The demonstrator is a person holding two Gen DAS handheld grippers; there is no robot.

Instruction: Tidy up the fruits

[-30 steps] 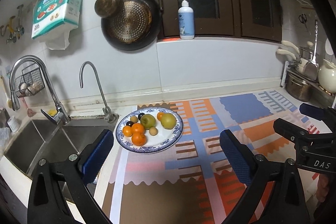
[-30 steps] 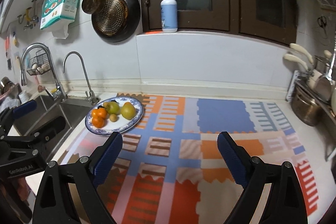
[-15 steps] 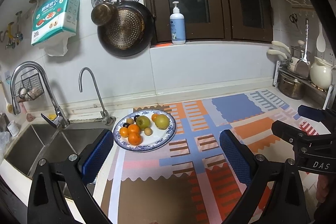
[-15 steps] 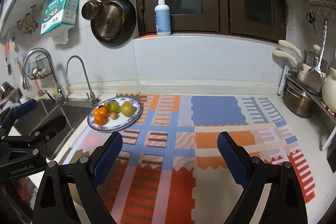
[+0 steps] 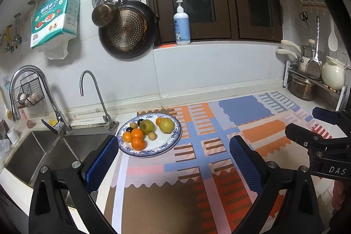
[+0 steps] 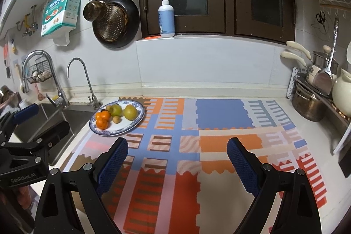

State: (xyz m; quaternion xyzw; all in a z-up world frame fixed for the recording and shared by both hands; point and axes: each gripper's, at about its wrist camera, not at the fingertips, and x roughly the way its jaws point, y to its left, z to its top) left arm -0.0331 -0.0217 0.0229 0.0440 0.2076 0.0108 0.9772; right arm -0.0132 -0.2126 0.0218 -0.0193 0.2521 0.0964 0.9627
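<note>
Since 1 s earlier both views tilted up. Left gripper (image 5: 173,159) and right gripper (image 6: 177,159) stood wide, empty. Blue-rimmed white ceramic plate (image 5: 173,135) of fruits (image 5: 149,129) lay at left gripper's 12 o'clock. Approach 1 outer fruit, pads straddling it.

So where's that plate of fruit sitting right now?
In both wrist views the plate of fruit sits at the left end of the patterned mat, beside the sink, below the smaller faucet.

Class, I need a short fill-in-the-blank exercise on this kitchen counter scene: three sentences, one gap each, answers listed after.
1. All the fruit lies on a blue-rimmed ____.
2. The plate sits on the patterned mat, beside the ____.
3. The left gripper and right gripper both hold ____.

Missing words: plate; sink; nothing
</note>
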